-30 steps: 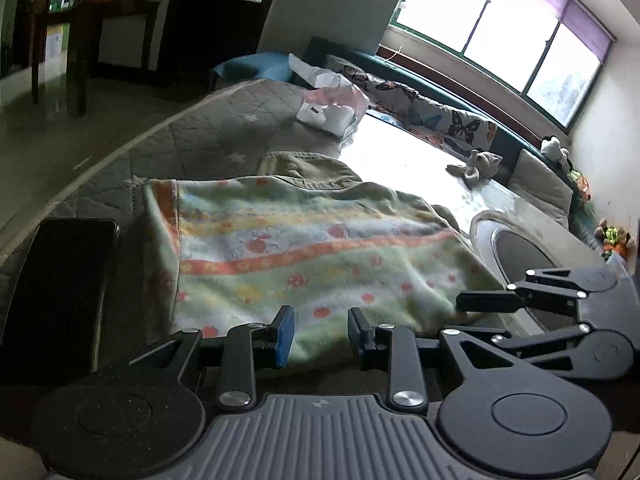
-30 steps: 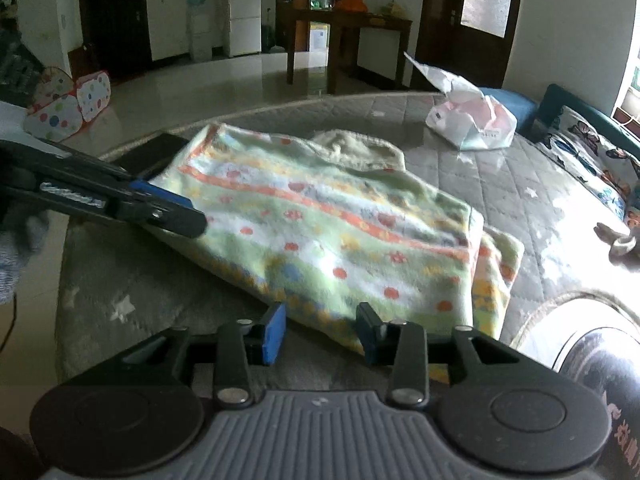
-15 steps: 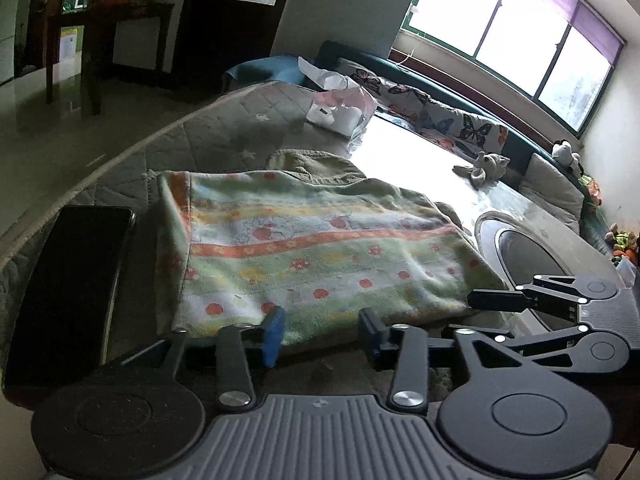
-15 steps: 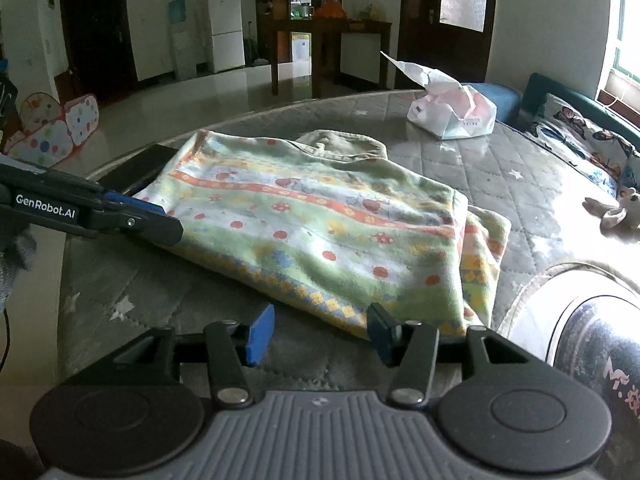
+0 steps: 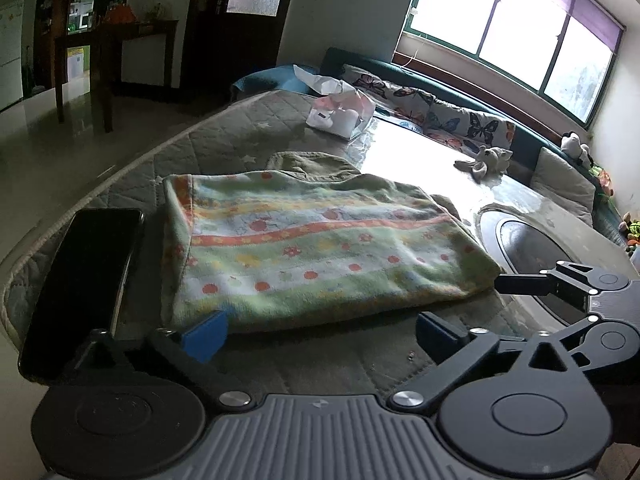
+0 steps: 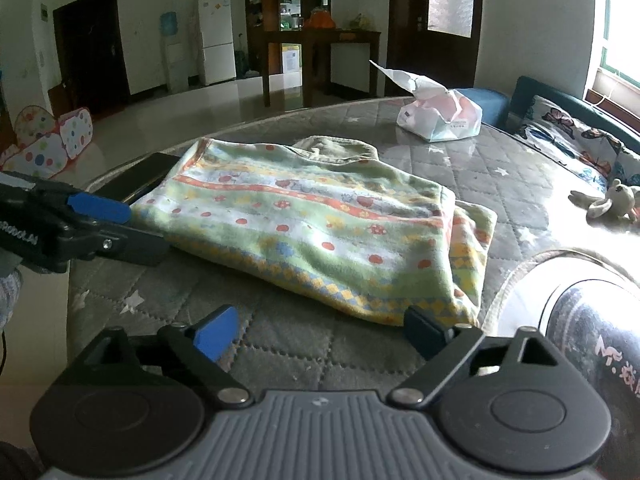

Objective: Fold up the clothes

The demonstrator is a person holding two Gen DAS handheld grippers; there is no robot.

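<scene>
Left wrist view shows the folded towel (image 5: 320, 248), green and white with orange stripes and red dots, lying flat on the grey quilted mattress (image 5: 224, 136), with a plain olive cloth (image 5: 316, 162) peeking from under its far edge. The left gripper (image 5: 320, 334) sits just short of the towel's near edge, jaws spread wide and holding nothing. The right gripper (image 5: 568, 300) enters at the right, by the towel's corner. A black phone (image 5: 86, 280) lies just beside the towel on the left.

Right wrist view has the towel (image 6: 320, 232) folded double, its lower layer jutting out on the right. The right gripper (image 6: 320, 334) is also spread wide and empty, its right finger close to the towel's near corner; whether they touch I cannot tell. A tissue pack (image 6: 440, 120) and a small plush toy (image 6: 612, 200) lie farther off on the mattress.
</scene>
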